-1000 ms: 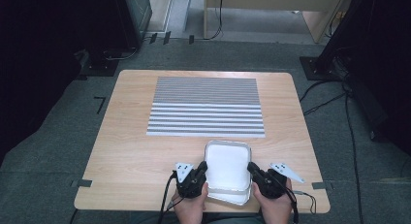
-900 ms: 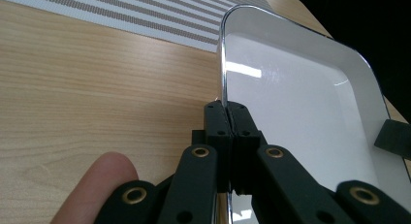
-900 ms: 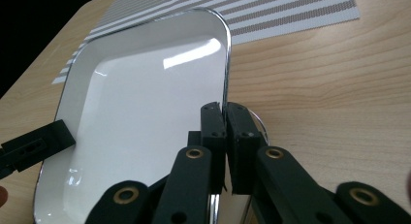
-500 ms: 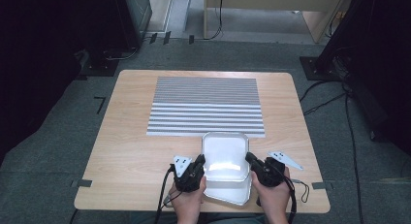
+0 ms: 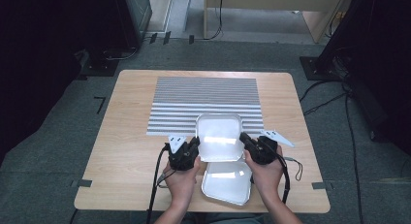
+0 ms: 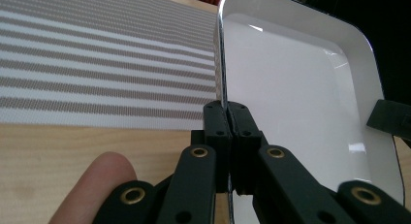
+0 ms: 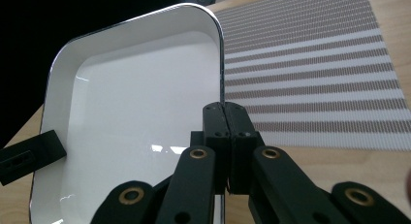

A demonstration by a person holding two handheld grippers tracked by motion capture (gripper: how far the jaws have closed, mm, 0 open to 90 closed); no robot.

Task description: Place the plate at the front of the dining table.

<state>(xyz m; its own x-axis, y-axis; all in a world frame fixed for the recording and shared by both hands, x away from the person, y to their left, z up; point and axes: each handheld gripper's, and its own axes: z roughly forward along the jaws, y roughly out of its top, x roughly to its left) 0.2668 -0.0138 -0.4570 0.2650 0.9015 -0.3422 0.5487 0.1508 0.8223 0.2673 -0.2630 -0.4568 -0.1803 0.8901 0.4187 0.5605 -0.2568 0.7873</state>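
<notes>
Two white trays sit before us at the near edge of the wooden table [image 5: 126,151]. We hold the upper tray [image 5: 219,136] lifted between both grippers, and it hangs above the far end of the lower tray [image 5: 227,181], which lies flat on the wood between our forearms.

Our left gripper [image 5: 193,147] grips the upper tray's left rim; in the left gripper view its jaws are closed down on the thin edge, with only the rim between the tips. Our right gripper [image 5: 245,141] does the same on the opposite rim, and in the right gripper view its jaws are pressed together on the edge in the same way. Each gripper view also catches a dark corner of the other gripper at the tray's far side.

Just beyond the raised tray lies a striped grey-and-white mat [image 5: 206,100], covering the middle and far part of the table. From above, the tray's far edge overlaps the mat's near stripes. We see nothing else lying on the mat or on the wood beside it.

Cables trail from both grippers toward the table's near edge. Around the table, dark equipment stands on grey carpet, and more cables run across the floor at the right.
</notes>
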